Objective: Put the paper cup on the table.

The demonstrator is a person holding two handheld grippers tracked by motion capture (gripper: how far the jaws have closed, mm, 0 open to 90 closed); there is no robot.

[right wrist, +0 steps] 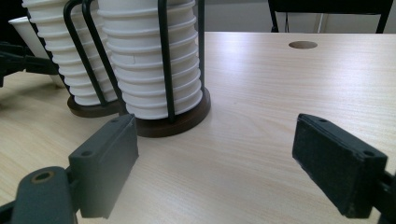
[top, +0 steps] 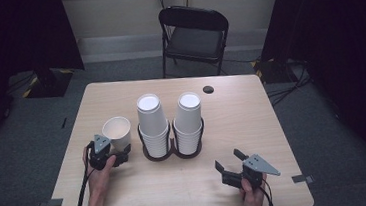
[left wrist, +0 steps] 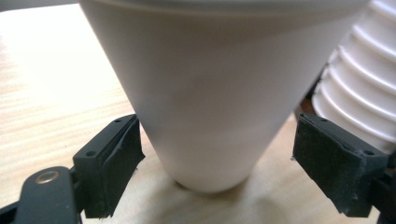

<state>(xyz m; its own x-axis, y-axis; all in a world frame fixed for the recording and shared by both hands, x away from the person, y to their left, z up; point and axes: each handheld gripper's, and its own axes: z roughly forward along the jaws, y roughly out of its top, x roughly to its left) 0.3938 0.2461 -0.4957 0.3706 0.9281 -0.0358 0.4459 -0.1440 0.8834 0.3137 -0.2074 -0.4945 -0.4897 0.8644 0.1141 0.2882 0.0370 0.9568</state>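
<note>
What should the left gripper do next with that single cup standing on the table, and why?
Probably close the jaws a little further. The left gripper straddles the foot of the single cup, which stands upright on the table, but both pads look clear of its wall, the right-hand one with a plain gap. It seems not yet gripped, so lifting now would likely leave it behind.

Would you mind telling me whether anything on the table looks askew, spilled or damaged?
Nothing stands out. The single paper cup stands upright between the left gripper jaws, untouched by the pads, and both cup stacks sit straight in their wire holder.
</note>
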